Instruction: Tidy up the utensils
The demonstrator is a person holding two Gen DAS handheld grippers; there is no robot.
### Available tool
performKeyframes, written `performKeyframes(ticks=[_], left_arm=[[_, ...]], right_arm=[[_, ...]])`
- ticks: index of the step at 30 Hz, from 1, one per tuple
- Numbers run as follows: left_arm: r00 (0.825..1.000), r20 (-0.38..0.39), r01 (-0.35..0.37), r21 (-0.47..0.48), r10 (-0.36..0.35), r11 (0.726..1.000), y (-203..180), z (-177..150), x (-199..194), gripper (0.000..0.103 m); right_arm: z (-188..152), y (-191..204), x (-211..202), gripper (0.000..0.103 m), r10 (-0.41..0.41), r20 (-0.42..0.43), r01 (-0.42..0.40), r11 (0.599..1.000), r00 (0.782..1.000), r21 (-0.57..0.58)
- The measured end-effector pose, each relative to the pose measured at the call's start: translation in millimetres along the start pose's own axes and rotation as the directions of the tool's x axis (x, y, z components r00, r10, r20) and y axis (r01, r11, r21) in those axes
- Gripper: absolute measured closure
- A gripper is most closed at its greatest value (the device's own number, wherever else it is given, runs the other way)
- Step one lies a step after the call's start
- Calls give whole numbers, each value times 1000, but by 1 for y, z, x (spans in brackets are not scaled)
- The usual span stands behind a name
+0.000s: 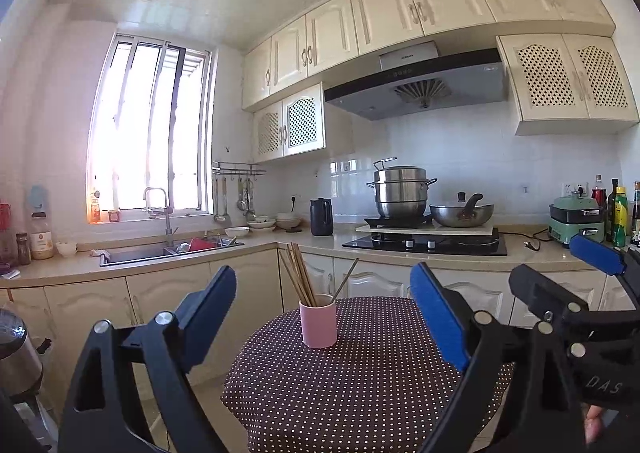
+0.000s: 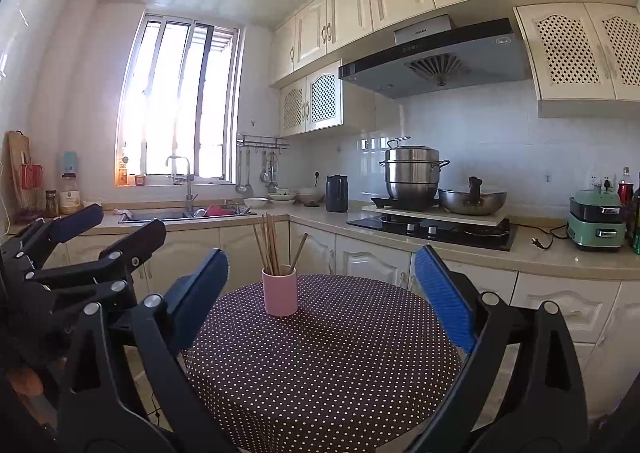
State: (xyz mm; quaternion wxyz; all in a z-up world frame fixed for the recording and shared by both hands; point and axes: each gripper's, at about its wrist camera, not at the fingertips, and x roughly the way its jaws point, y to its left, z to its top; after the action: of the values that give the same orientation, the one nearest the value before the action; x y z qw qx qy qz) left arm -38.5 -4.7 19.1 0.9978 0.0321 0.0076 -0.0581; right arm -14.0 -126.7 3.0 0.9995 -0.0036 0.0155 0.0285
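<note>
A: Where do the utensils stand right now?

B: In the pink cup (image 1: 318, 320), upright on the dotted tablecloth (image 1: 360, 393), toward the twelve o'clock edge of the round table. A bundle of wooden chopsticks (image 1: 298, 273) leans to about eleven o'clock, and one slimmer stick (image 1: 345, 279) tilts off to one o'clock, apart from the bundle

A: And the tools?

B: The left gripper (image 1: 324, 313) has its jaws spread wide with nothing between the pads; the cup only shows through the gap, well beyond the tips. The right gripper (image 2: 322, 285) looks the same: spread wide and empty, the cup off at its twelve o'clock. Each one shows at the edge of the other's view, side by side and level

A: So which step is this?

B: My reading: nothing is in hand, so it is either the very start or the very finish. The table carries nothing but the cup, which argues that the sorting is done, but I cannot settle that from here

A: If more is wanted?

B: Then I would go for the lone stick at one o'clock: close in from above, pinch it near the top where it stands clear of the bundle, and steady the cup with the other tool so it does not tip
</note>
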Motion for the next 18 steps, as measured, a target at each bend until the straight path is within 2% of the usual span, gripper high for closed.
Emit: performKeyframes(ticks=[18], left_arm=[[1000, -10, -17, -1, 17, 1000, 5, -3, -2, 16]], right_arm=[[-4, 1, 1, 10, 10, -19, -10, 1000, 1000, 4]])
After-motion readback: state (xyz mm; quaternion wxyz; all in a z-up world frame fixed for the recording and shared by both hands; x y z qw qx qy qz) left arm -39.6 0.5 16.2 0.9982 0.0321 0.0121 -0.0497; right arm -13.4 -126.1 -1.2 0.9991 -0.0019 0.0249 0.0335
